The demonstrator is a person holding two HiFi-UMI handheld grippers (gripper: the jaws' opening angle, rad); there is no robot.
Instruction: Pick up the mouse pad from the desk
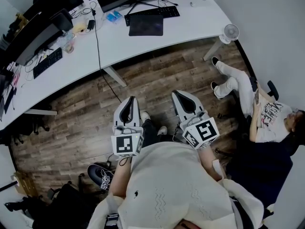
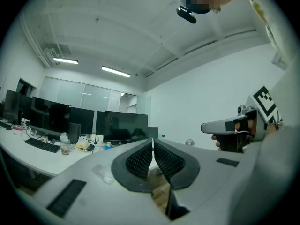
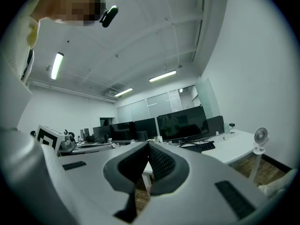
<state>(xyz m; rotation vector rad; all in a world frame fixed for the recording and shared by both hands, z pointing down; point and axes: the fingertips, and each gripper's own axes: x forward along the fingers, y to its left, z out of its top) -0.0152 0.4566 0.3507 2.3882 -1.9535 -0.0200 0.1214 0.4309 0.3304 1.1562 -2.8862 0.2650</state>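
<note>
Currently the desk (image 1: pixel 157 44) sits well apart from both grippers, with the mouse pad (image 1: pixel 146 25) flat on it just beside the keyboard (image 1: pixel 152 12). Both the left gripper (image 1: pixel 129 101) and right gripper (image 1: pixel 178 95) are clenched on nothing. Risk: arriving closed would likely shove the thin pad into the keyboard, and its flat edge offers little to pinch.

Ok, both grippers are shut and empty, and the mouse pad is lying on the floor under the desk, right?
Not quite: the head view shows the mouse pad lying on the desk, next to the keyboard, not on the floor. The rest stands: the left gripper and right gripper are both shut and empty.
</note>
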